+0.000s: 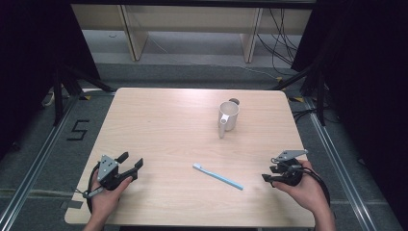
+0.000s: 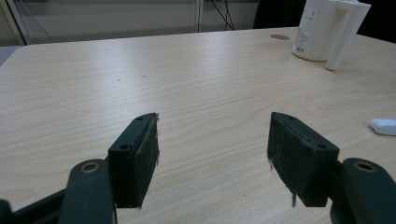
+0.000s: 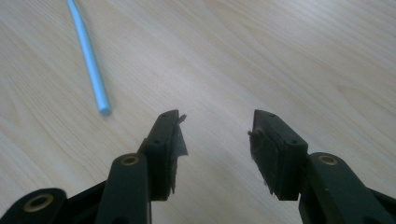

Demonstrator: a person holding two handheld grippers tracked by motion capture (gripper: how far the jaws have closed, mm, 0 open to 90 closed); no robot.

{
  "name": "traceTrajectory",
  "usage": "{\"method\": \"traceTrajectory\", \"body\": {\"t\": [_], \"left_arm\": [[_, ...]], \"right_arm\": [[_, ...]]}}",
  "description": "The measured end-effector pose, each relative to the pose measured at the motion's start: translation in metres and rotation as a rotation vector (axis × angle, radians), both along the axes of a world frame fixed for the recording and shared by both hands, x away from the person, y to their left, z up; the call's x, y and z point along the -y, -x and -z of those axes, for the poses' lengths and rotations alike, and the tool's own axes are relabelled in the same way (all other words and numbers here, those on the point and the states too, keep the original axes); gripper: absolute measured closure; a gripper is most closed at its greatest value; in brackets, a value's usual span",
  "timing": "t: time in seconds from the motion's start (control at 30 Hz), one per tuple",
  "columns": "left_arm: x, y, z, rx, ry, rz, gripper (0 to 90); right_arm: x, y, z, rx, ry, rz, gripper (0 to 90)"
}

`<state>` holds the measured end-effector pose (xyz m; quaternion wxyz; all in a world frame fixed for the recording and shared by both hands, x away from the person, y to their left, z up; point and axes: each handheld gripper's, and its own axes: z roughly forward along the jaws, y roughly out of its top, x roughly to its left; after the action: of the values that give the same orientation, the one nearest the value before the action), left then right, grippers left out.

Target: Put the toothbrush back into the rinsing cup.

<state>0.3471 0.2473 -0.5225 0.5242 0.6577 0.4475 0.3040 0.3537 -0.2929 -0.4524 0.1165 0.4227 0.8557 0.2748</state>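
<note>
— Where the toothbrush is taken as the mark, how are the tongs placed?
— The left gripper is held well to its left, the right gripper near its handle end; nothing is touched. Both pairs of jaws are spread, nothing pinched.
— And the brush itself?
— It is laid flat on the table, with the white mug set well beyond it.

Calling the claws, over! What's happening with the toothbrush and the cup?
Left claw open, holding nothing. Right claw open, holding nothing. Toothbrush flat on the table between them, untouched; cup upright farther back. Nothing in the way.
</note>
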Motion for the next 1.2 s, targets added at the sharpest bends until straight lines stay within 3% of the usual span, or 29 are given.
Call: {"method": "traceTrajectory", "body": {"t": [0.17,0.23,0.27,0.33,0.37,0.47,0.53,0.57,0.6,0.8,0.87,0.9,0.93,1.2], "left_arm": [[-0.001,0.000,0.000,-0.003,0.009,-0.001,33.0],[0.000,-0.001,0.000,-0.004,0.009,-0.001,33.0],[0.000,-0.001,0.000,-0.004,0.009,-0.001,33.0],[0.000,0.000,0.000,-0.002,0.008,-0.001,33.0],[0.000,0.000,0.000,-0.002,0.007,-0.001,33.0],[0.000,-0.001,0.000,-0.001,0.010,0.001,32.7],[0.000,-0.001,0.000,-0.001,0.011,0.001,32.7],[0.000,-0.001,0.000,-0.002,0.012,0.002,32.7],[0.000,-0.001,0.000,-0.002,0.013,0.002,32.7],[0.001,-0.001,0.000,-0.002,0.011,0.004,32.7],[0.001,-0.001,0.000,-0.002,0.012,0.005,32.7],[0.000,-0.001,0.000,-0.002,0.013,0.005,32.7],[0.000,-0.002,0.000,0.001,0.015,0.006,32.7],[0.001,-0.002,0.000,0.001,0.012,0.007,32.6]], "right_arm": [[0.002,-0.004,-0.007,-0.017,0.037,-0.032,53.6],[0.000,-0.006,-0.012,-0.058,0.071,-0.041,53.5],[0.000,-0.006,-0.012,-0.058,0.071,-0.041,53.5],[-0.003,-0.007,-0.016,-0.108,0.082,-0.029,53.4],[-0.003,-0.010,-0.016,-0.079,0.096,-0.050,53.5],[-0.005,-0.017,-0.020,-0.119,0.128,-0.084,53.8],[-0.006,-0.020,-0.019,-0.115,0.132,-0.109,53.9],[-0.009,-0.018,-0.021,-0.167,0.132,-0.081,54.2],[-0.009,-0.022,-0.020,-0.138,0.153,-0.123,54.4],[-0.023,-0.032,-0.020,-0.194,0.210,-0.205,56.0],[-0.028,-0.033,-0.019,-0.219,0.231,-0.208,56.5],[-0.028,-0.033,-0.019,-0.219,0.231,-0.208,56.5],[-0.031,-0.036,-0.018,-0.217,0.239,-0.243,56.8],[-0.043,-0.040,-0.016,-0.232,0.266,-0.266,59.2]]}}
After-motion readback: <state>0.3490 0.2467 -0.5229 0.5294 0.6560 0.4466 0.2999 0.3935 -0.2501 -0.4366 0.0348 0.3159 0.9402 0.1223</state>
